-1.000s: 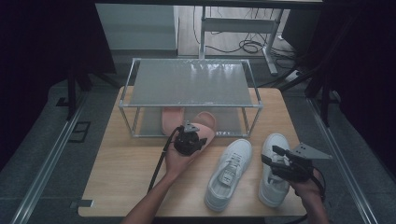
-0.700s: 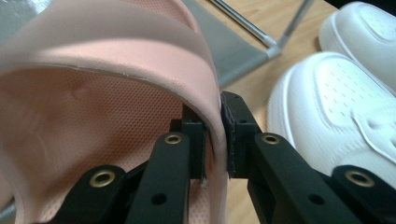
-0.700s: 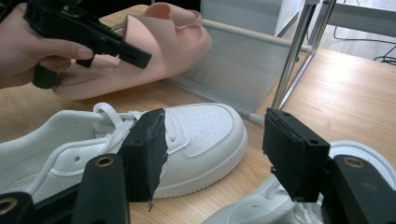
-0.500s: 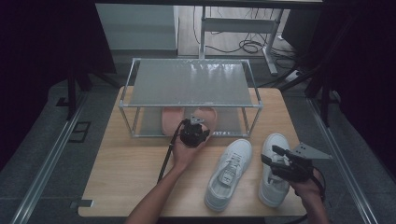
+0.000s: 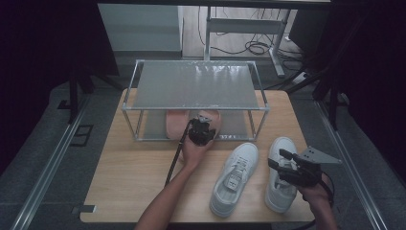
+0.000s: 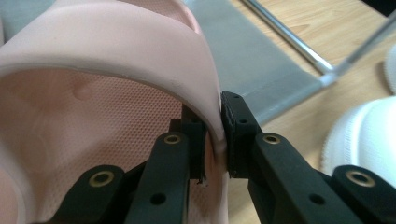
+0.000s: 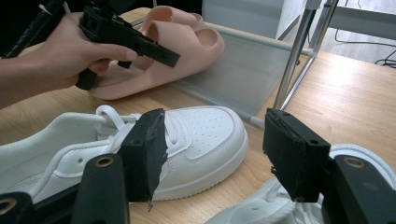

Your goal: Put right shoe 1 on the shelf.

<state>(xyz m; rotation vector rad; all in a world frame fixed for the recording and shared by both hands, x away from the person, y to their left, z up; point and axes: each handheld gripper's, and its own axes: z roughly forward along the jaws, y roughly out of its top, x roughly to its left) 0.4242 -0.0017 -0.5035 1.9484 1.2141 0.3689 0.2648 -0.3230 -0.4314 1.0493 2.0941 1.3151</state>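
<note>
Item one: a pink slide sandal [image 6: 93, 70], which we find lying on the grey lower shelf [image 6: 261, 60] of a metal-framed rack [image 5: 196, 86], its near end towards the worktop [image 5: 134, 167]. In the right gripper view, the sandal's heel end reaches past the shelf edge onto the wood.

Item two: our left gripper [image 6: 212, 135], clamped on the sandal's strap edge, one pad inside the strap and one outside, pressing the soft wall between them.

Item three: our right gripper [image 7: 212, 149], jaws set wide apart with nothing between them, held above the two white sneakers.

Item four: left sneaker [image 5: 234, 177], laced, lying on the worktop just in front of the rack.

Item five: right sneaker [image 5: 280, 182], beside the first, partly under our right hand [image 5: 313, 191].
</note>
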